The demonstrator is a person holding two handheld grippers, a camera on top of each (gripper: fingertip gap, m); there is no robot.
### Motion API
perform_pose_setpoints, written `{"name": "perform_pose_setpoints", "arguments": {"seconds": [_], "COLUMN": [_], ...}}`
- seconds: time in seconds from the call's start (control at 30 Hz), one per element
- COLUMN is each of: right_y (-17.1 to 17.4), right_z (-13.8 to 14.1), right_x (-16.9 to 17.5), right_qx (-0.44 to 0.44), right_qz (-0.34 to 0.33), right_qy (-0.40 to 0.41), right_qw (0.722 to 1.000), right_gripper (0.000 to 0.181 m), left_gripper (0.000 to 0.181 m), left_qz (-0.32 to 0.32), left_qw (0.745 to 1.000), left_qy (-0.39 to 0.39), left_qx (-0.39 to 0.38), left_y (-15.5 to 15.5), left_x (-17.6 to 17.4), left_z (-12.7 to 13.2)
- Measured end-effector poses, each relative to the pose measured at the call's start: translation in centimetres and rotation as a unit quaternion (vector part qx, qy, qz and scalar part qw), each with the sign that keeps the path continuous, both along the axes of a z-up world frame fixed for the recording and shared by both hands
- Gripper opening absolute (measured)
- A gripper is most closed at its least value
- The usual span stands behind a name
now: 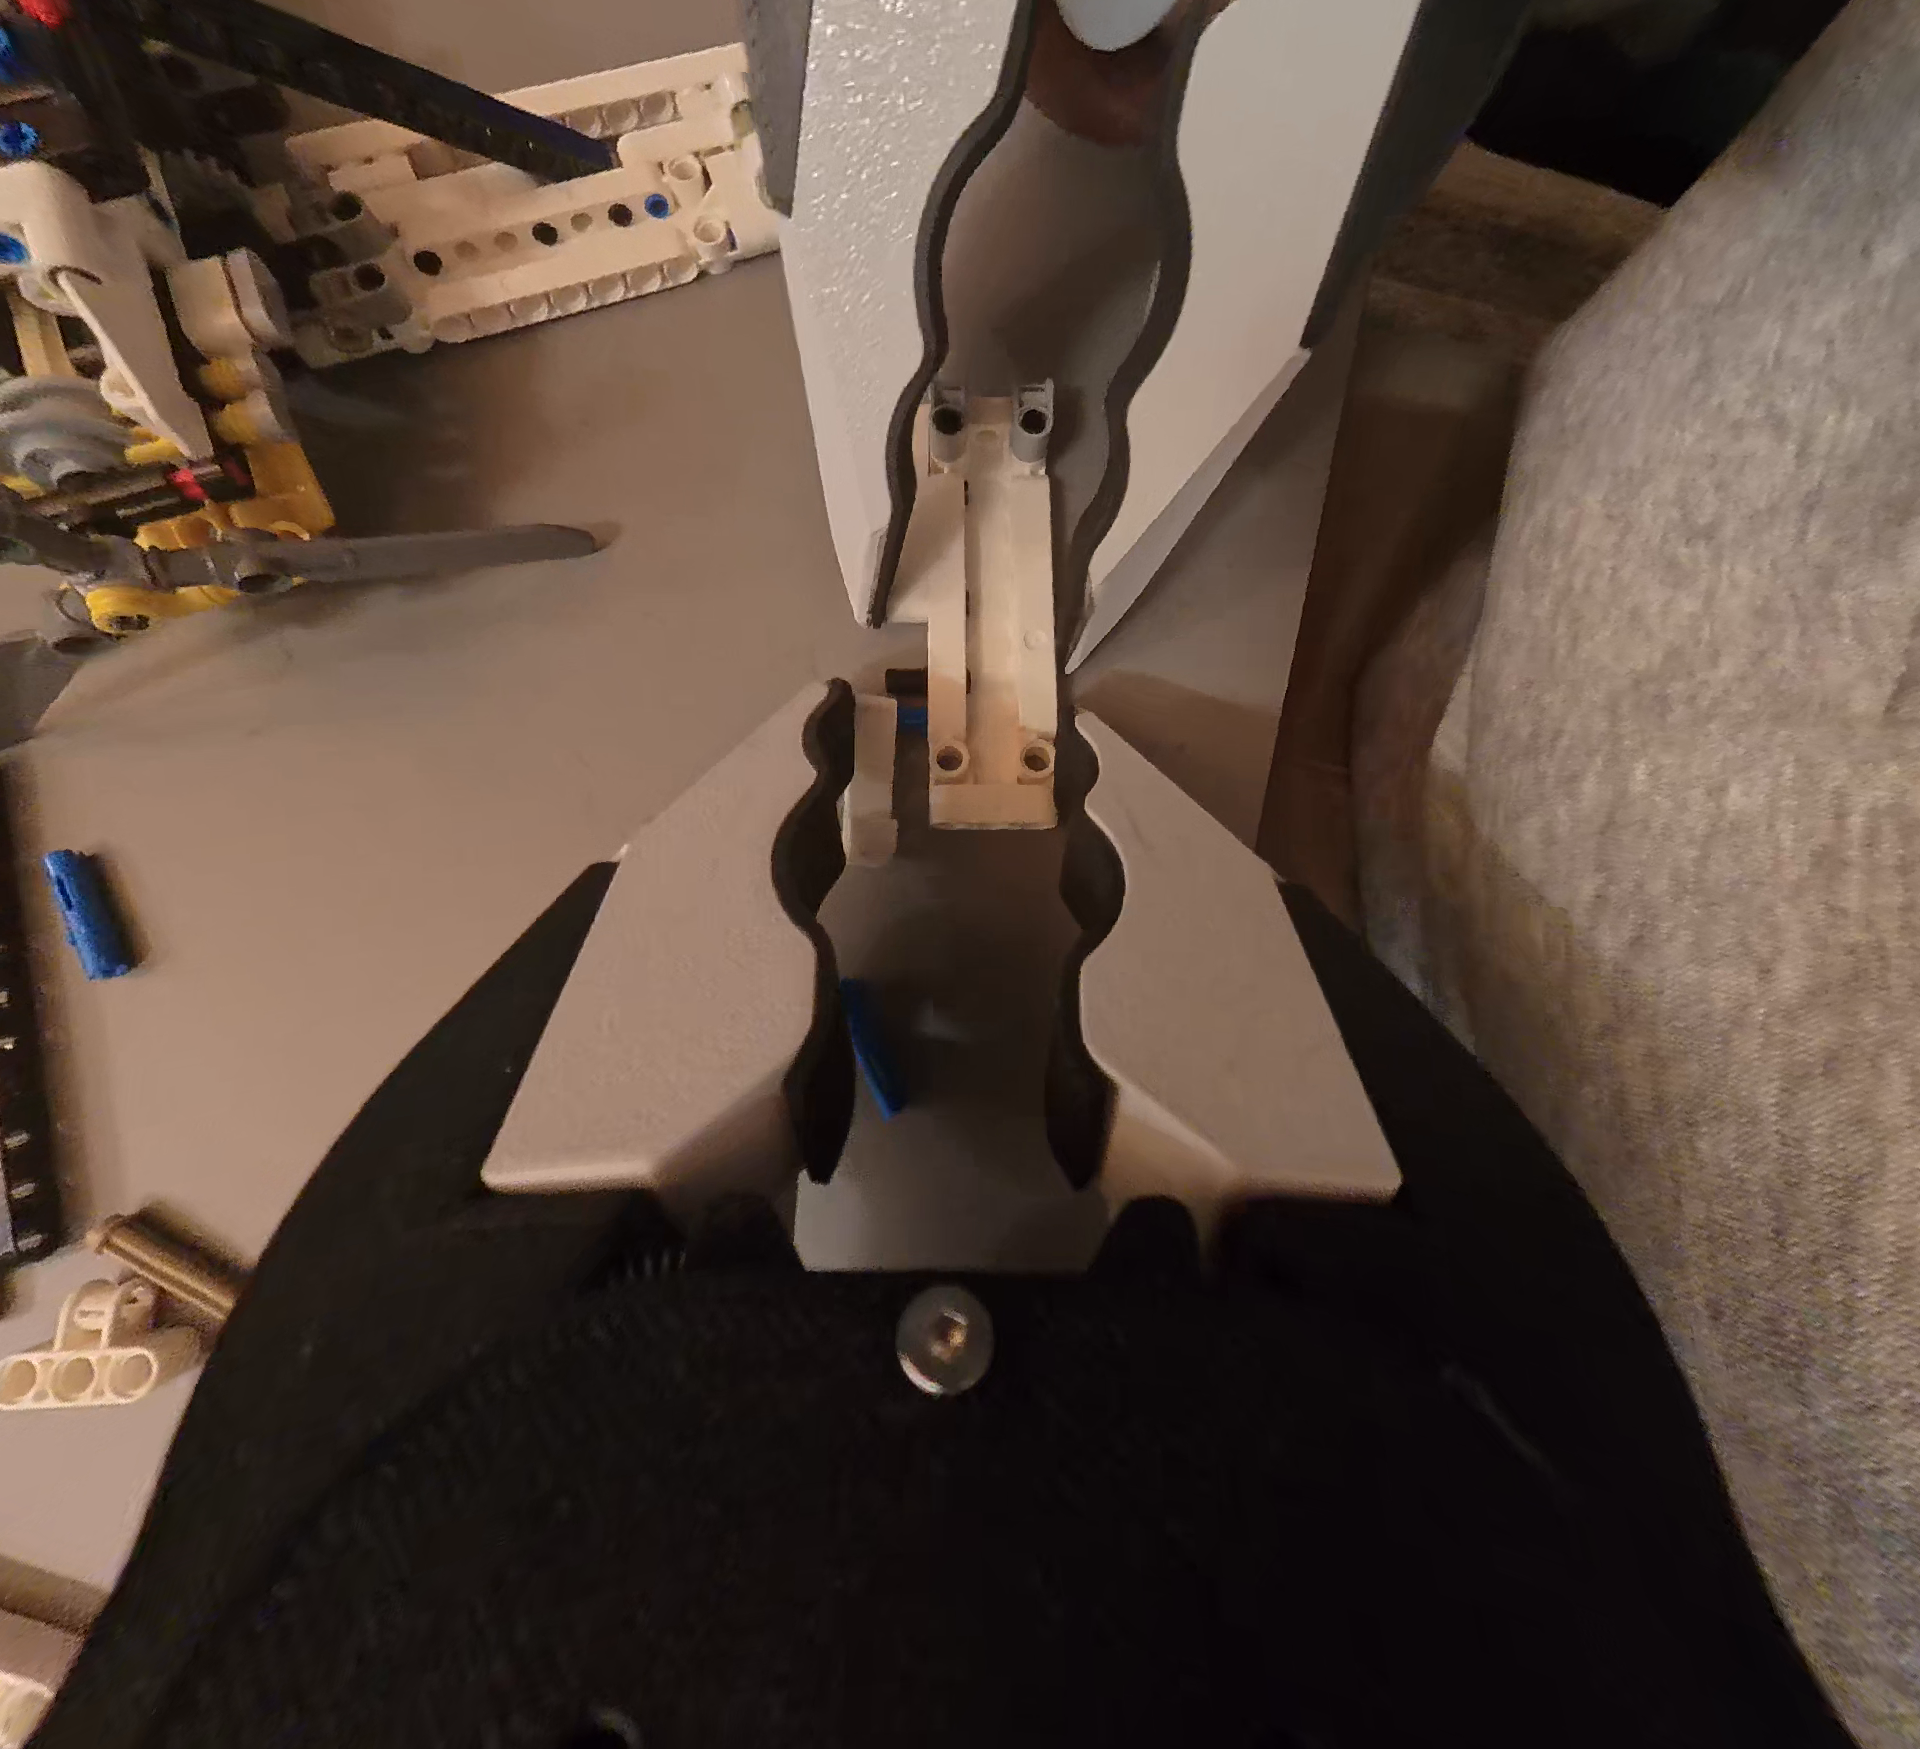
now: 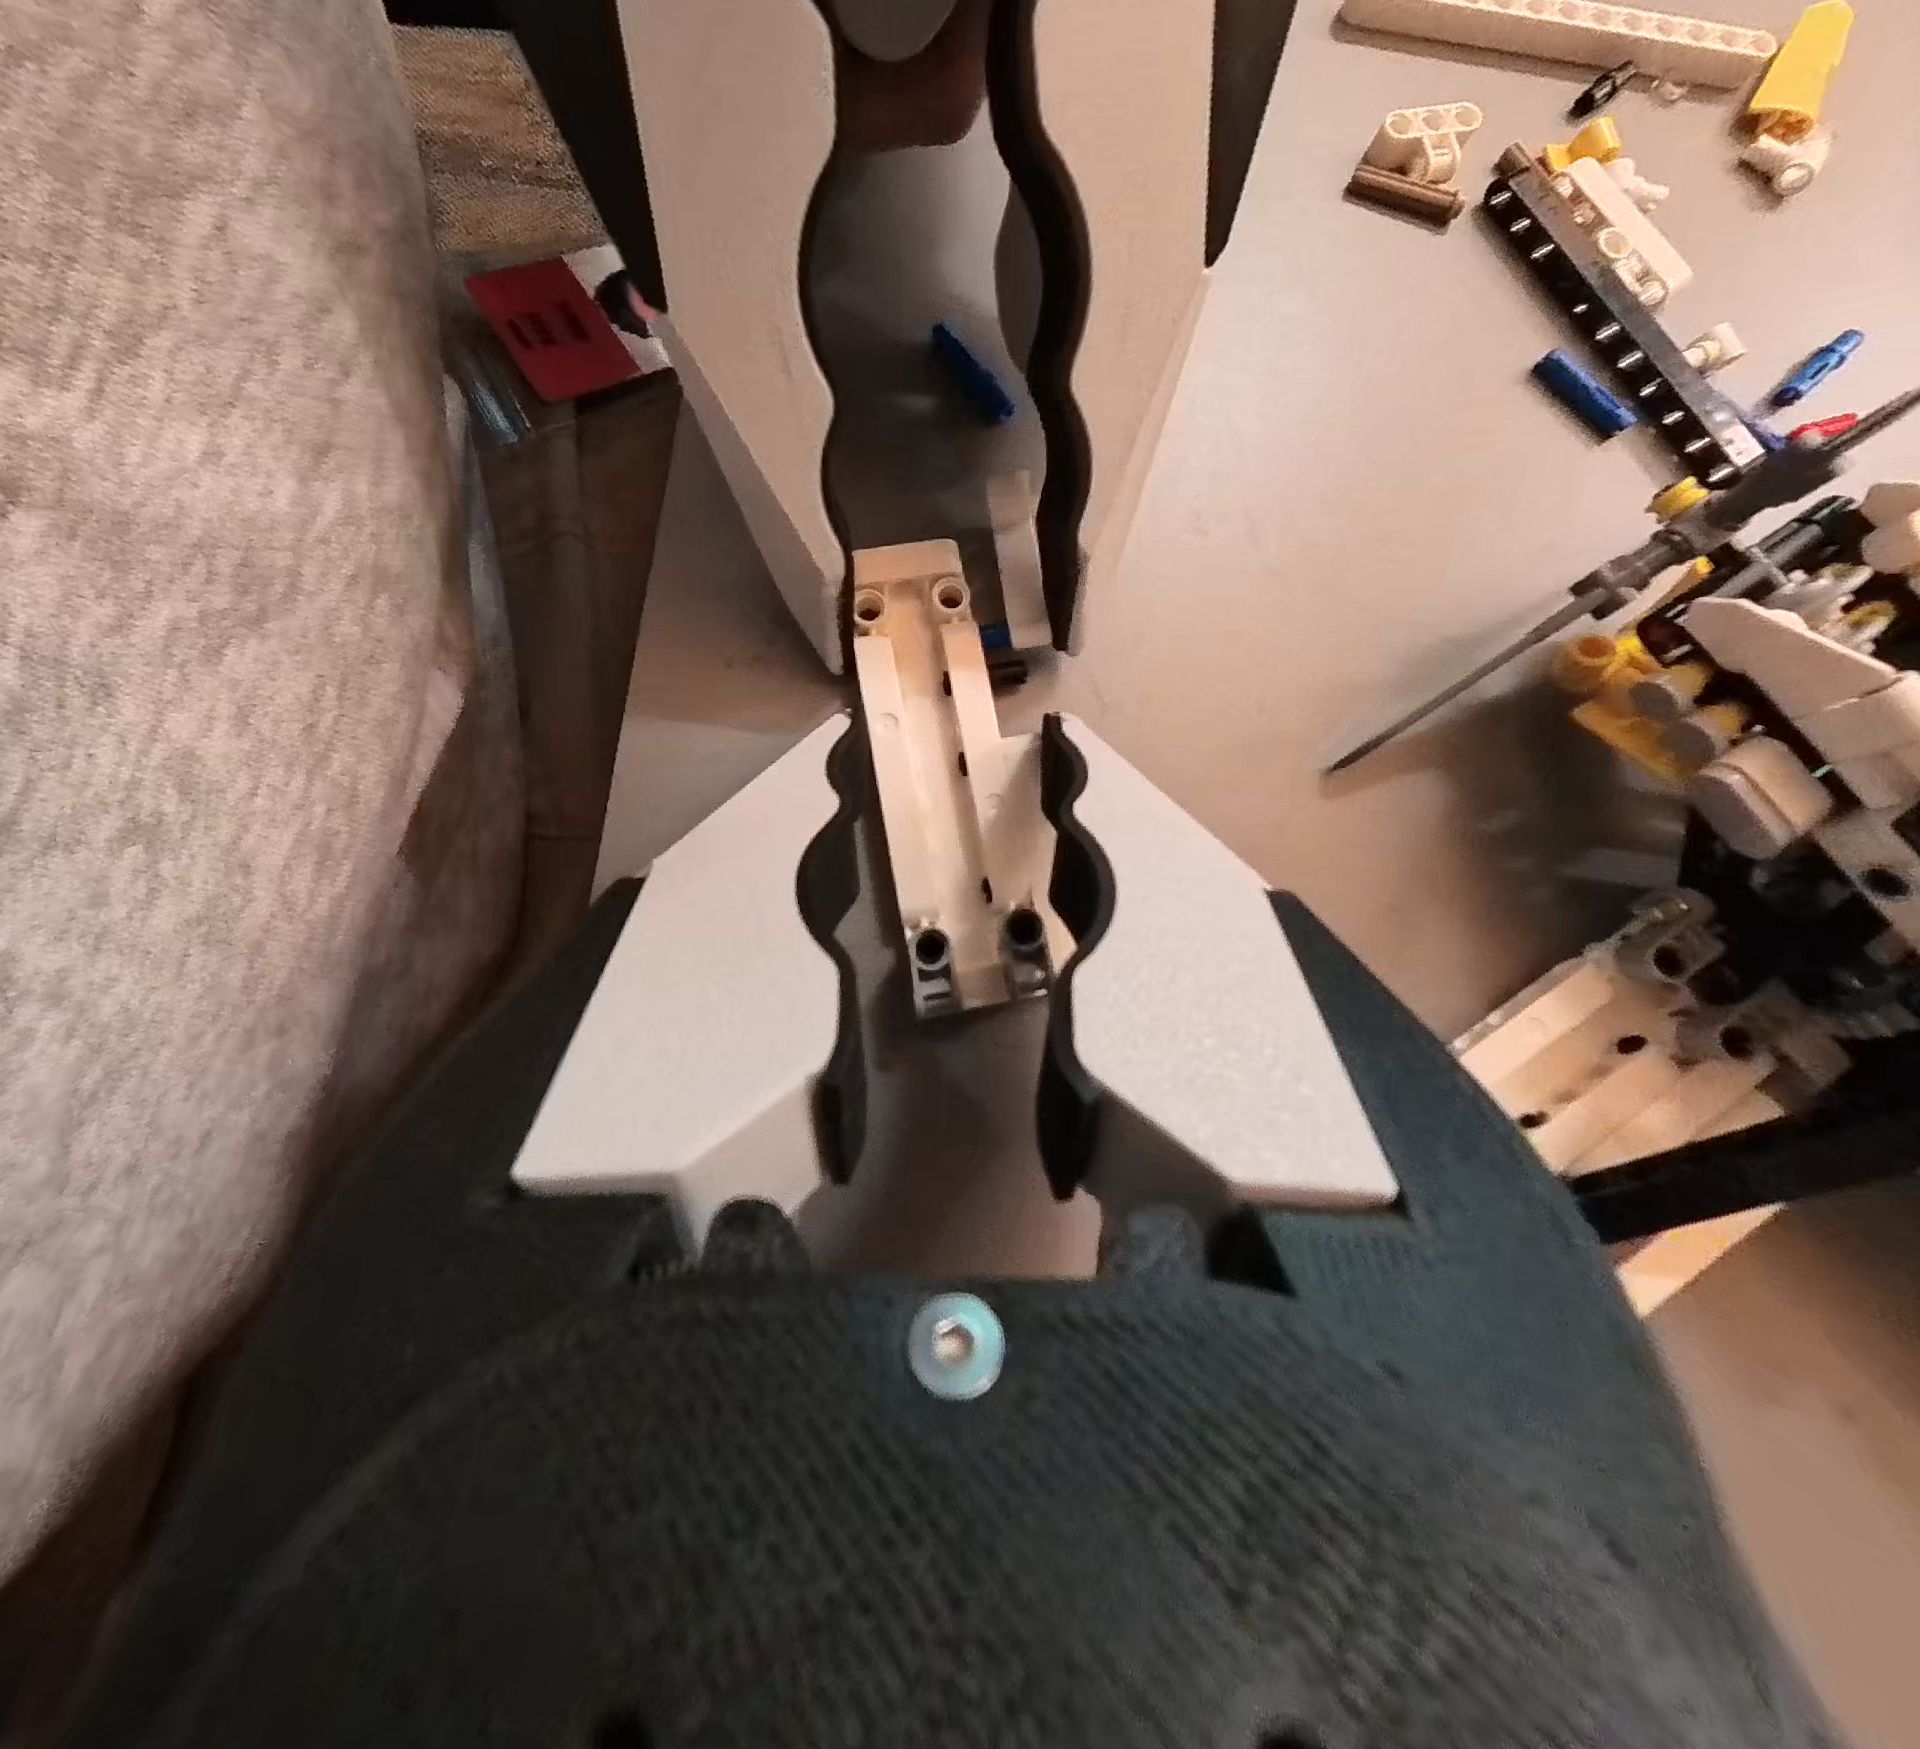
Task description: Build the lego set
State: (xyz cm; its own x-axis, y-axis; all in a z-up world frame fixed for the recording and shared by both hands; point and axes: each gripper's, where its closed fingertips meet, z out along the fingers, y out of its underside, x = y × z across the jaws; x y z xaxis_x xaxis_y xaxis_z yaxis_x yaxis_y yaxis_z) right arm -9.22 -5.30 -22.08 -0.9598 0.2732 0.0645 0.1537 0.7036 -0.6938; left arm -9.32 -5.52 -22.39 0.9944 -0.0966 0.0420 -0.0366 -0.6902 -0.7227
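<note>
Two claws meet tip to tip above the grey desk (image 1: 364,868), left claw (image 1: 951,769) and right claw (image 2: 951,769) each clamped on one end of a curved white lego piece (image 1: 1003,650) (grey pin connectors at one end).

Smooth plastic lego piece (image 1: 995,660); matt table (image 1: 416,764); fuzzy cloth sofa (image 1: 1683,764).

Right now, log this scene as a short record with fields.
held part: white curved lego piece, spanning between both grippers
left gripper: closed on one end of the piece
right gripper: closed on the other end
under the grippers: blue pin lying on the grey table
main model: white, black and yellow, on the table to one side
loose parts: long white beam, black beam
</note>
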Motion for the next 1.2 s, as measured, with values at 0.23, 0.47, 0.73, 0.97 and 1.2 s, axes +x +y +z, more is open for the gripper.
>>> {"name": "perform_pose_setpoints", "arguments": {"seconds": [0.23,0.47,0.73,0.97,1.2], "right_y": [0.03,-0.02,-0.03,-0.01,0.03], "right_z": [0.04,0.06,0.06,0.04,0.03], "right_x": [0.02,0.08,0.03,0.01,-0.06], "right_qx": [-0.021,-0.034,-0.039,-0.044,-0.045], "right_qz": [-0.011,-0.011,-0.009,-0.012,-0.013], "right_qy": [0.003,0.001,0.003,0.003,0.001], "right_qw": [1.0,0.999,0.999,0.999,0.999], "right_gripper": [0.032,0.032,0.032,0.032,0.032], "left_gripper": [0.039,0.039,0.032,0.032,0.032], "left_qz": [0.014,0.0,-0.011,-0.011,-0.009], "left_qw": [1.0,1.0,0.999,0.999,0.998], "left_qy": [-0.016,-0.029,-0.042,-0.049,-0.059], "left_qx": [-0.009,-0.009,-0.01,-0.01,-0.008], "left_y": [-0.16,-0.14,-0.14,-0.13,-0.06], "left_x": [-0.1,0.02,0.34,0.34,0.37], "left_z": [-0.24,-0.2,-0.17,-0.15,-0.04]}}
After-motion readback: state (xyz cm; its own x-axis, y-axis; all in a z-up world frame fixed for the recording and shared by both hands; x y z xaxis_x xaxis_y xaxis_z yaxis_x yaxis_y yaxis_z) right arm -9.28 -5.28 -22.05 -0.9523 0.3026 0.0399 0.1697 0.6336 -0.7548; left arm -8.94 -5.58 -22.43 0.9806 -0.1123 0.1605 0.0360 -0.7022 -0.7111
